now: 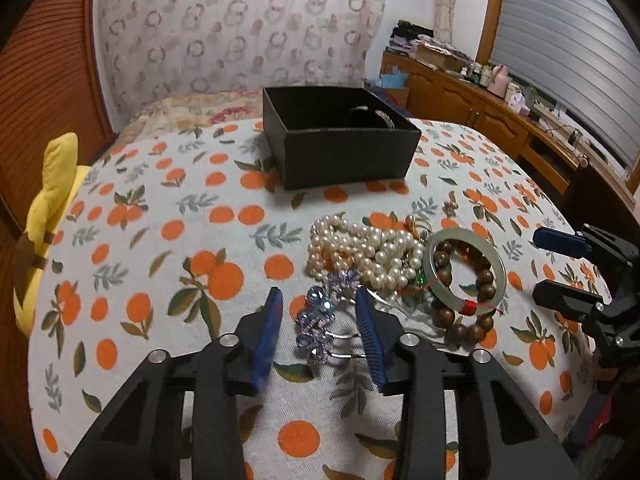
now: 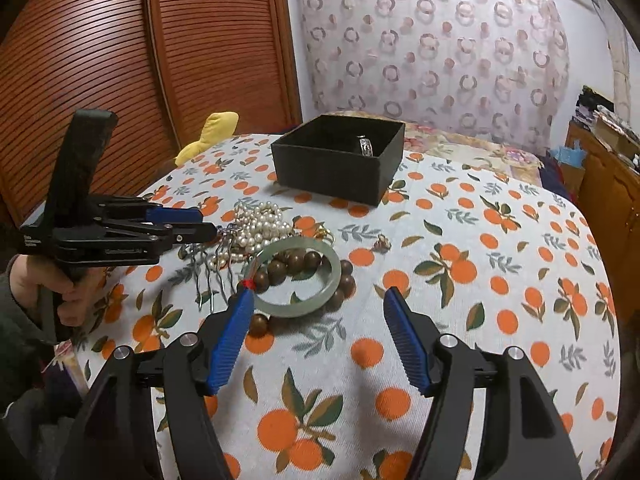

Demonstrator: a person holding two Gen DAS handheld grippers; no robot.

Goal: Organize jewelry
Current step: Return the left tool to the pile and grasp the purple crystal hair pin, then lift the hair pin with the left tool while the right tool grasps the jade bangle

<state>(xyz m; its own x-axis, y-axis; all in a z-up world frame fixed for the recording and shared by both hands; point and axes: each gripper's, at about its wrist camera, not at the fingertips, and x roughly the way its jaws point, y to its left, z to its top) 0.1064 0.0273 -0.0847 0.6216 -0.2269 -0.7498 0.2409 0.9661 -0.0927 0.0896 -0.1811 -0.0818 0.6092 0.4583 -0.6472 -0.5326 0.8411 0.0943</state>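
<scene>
Both grippers are held open, empty. The left gripper (image 1: 318, 300) is set astride a purple hair comb (image 1: 320, 320); the right gripper (image 2: 320, 300) (jaws wider) is poised near a jade bangle (image 2: 298, 276).

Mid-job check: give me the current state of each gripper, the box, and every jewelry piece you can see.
left gripper: open, jaws either side of the hair comb
right gripper: open, holding nothing
black box: lidless, silver bangle on edge inside
hair comb: flat on the cloth, ungripped
pearl necklace: heaped
jade bangle: flat, overlapping the wooden bead bracelet
</scene>
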